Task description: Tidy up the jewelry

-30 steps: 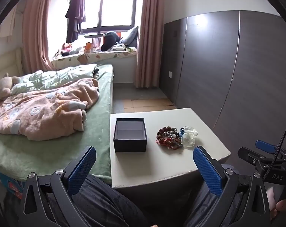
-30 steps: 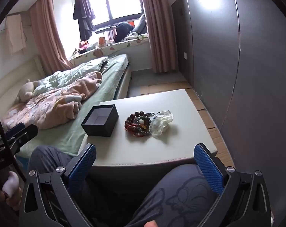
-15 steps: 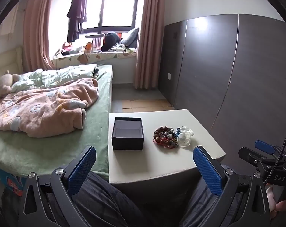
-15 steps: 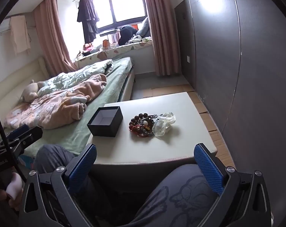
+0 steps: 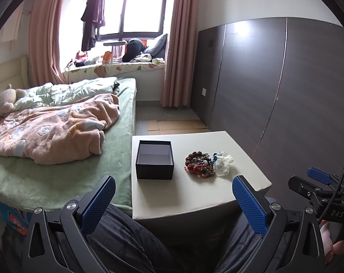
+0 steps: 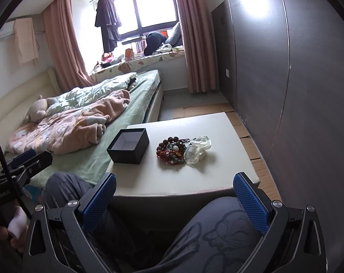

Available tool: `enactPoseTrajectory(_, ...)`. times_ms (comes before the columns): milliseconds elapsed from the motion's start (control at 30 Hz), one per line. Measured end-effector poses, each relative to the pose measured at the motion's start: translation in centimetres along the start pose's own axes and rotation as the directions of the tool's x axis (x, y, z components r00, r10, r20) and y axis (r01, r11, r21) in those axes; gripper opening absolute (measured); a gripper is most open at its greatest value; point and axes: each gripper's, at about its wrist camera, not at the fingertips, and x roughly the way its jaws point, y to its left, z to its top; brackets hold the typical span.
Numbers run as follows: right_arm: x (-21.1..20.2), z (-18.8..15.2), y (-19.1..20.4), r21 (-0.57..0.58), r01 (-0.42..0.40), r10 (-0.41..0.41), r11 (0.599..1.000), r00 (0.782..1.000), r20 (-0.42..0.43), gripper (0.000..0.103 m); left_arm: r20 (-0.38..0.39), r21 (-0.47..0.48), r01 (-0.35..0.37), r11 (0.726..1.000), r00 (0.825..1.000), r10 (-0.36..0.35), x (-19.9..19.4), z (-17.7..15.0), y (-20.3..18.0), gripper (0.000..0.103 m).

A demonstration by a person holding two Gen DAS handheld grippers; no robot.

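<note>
Jewelry heap (image 5: 206,163) beside box (image 5: 154,162), long axis crosswise; both tongs (image 5: 174,201) (image 6: 174,199) agape, empty.

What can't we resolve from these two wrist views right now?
- Jewelry pile: pieces overlap and are too small in both views to count or separate.
- Clear pieces: transparent and overlapping; shape and number unclear.
- Black box: near wall hides the front strip of its floor in the left view.
- Table: underside and legs hidden by its top and the person's legs.
- Right gripper, left gripper: both open, short of the table.
</note>
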Motion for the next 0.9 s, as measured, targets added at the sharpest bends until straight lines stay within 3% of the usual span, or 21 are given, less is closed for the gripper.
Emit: enactPoseTrajectory(900, 0.0, 0.2, 2.1, -0.043, 0.008, -0.008, 0.999, 1.000, 0.019, 0.103, 0.017, -0.019, 0.004, 1.000, 1.000, -0.004, -1.0, 0.0, 1.1, 0.102)
